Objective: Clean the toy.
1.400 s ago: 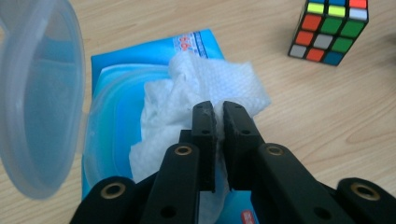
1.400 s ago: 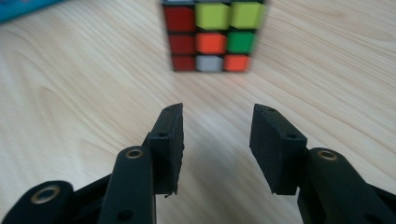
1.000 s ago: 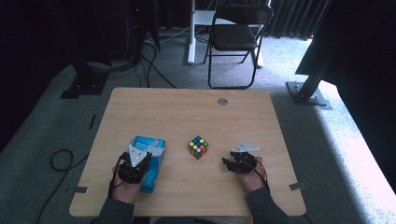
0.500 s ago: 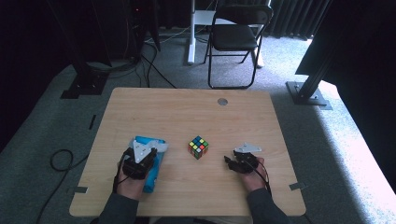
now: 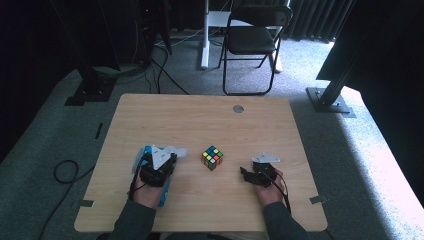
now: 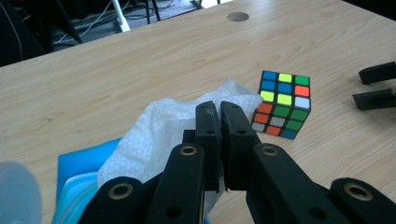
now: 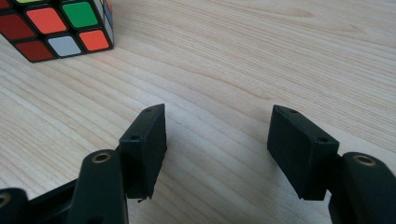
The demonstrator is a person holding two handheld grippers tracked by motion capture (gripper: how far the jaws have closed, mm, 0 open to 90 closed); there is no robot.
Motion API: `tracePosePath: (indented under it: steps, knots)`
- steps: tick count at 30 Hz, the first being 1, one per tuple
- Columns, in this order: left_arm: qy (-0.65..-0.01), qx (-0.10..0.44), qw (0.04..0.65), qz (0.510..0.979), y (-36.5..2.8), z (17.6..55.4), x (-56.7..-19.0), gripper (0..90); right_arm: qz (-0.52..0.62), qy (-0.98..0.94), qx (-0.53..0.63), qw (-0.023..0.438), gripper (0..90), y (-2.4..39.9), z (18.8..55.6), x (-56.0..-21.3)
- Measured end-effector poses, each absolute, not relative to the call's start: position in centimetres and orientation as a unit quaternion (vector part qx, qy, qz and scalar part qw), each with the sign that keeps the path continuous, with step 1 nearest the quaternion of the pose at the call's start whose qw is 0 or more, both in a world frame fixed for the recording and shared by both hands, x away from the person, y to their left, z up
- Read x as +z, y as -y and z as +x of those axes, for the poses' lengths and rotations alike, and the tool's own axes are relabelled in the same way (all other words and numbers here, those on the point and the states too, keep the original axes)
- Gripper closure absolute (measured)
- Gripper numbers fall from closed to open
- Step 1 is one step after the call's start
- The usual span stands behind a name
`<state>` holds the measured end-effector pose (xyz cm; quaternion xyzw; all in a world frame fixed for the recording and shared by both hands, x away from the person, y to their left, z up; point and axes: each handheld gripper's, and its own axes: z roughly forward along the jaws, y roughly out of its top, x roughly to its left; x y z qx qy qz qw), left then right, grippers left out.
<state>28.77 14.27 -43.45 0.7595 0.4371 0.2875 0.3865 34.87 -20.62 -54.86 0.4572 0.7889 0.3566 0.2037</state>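
A scrambled colour cube sits on the wooden table between my two grippers. My left gripper is shut on a white tissue, which comes out of a blue pack lying under that hand. The tissue's free corner points toward the cube. To the cube's right, my right gripper rests low over the table. Its jaws have just been opening, and they stand open with only bare wood between them. A corner of the cube lies just beyond its left jaw.
A round grommet hole sits near the table's far edge. Behind the table stands a black folding chair on grey carpet, with stand feet and cables to the left. Tape tabs mark the near table corners.
My left gripper has shifted a little to the right and upward with the tissue, which trails further out of the blue pack. The right hand has stayed in place.
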Motion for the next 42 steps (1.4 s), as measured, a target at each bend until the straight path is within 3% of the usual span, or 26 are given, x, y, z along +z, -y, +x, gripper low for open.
tracePosePath:
  steps: [42]
  knots:
    - [-0.385, 0.252, 0.416, 0.785, -7.6, 33.7, -43.5, 86.7, 0.459, -0.788, 0.355, 0.204, 36.1, 20.6, 34.9, -54.9]
